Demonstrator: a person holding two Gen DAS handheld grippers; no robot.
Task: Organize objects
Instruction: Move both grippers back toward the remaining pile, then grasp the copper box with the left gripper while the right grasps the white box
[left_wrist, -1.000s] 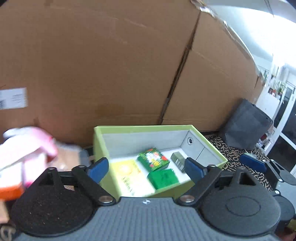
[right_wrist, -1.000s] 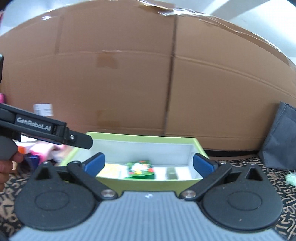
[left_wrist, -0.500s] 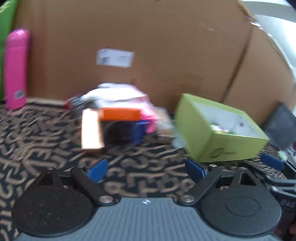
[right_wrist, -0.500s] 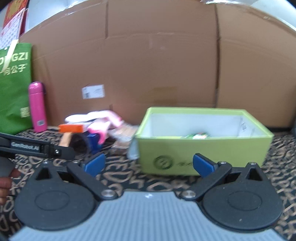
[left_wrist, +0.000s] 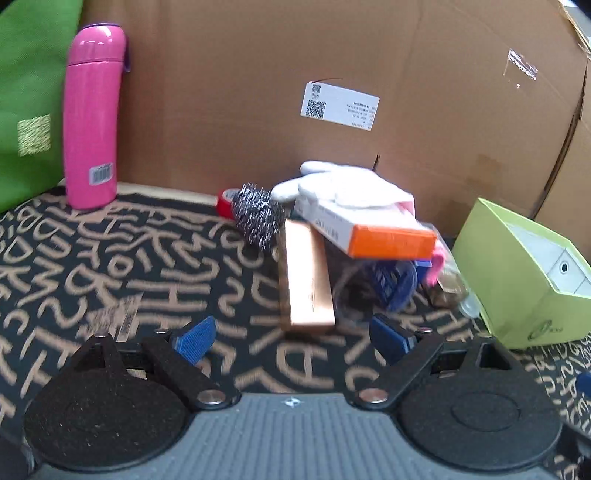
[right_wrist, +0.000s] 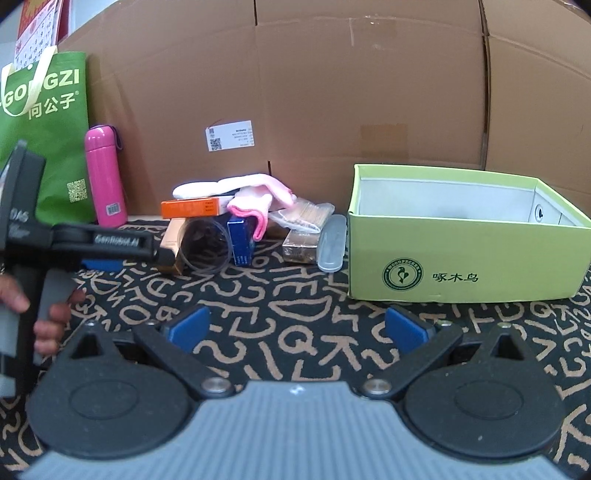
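A pile of loose items lies on the patterned mat against the cardboard wall. It holds a copper-coloured long box (left_wrist: 303, 273), a white box with an orange end (left_wrist: 369, 229), a steel scourer (left_wrist: 258, 216), white and pink gloves (left_wrist: 347, 184) and a blue box (right_wrist: 240, 240). My left gripper (left_wrist: 291, 338) is open and holds nothing, with the copper box's near end just ahead of its gap. The green shoebox (right_wrist: 461, 266) stands open to the right of the pile. My right gripper (right_wrist: 295, 328) is open over the mat, well short of both.
A pink bottle (left_wrist: 92, 122) and a green bag (right_wrist: 44, 129) stand at the far left by the wall. A clear case (right_wrist: 332, 243), a brown packet (right_wrist: 301, 245) and a bag of sticks (right_wrist: 303, 214) lie beside the shoebox. A person's hand (right_wrist: 48, 314) grips the left tool's handle.
Both grippers have swung left and come down, away from the shoebox's inside. The left view now faces the pile, with the shoebox at its right edge. Both stayed open.
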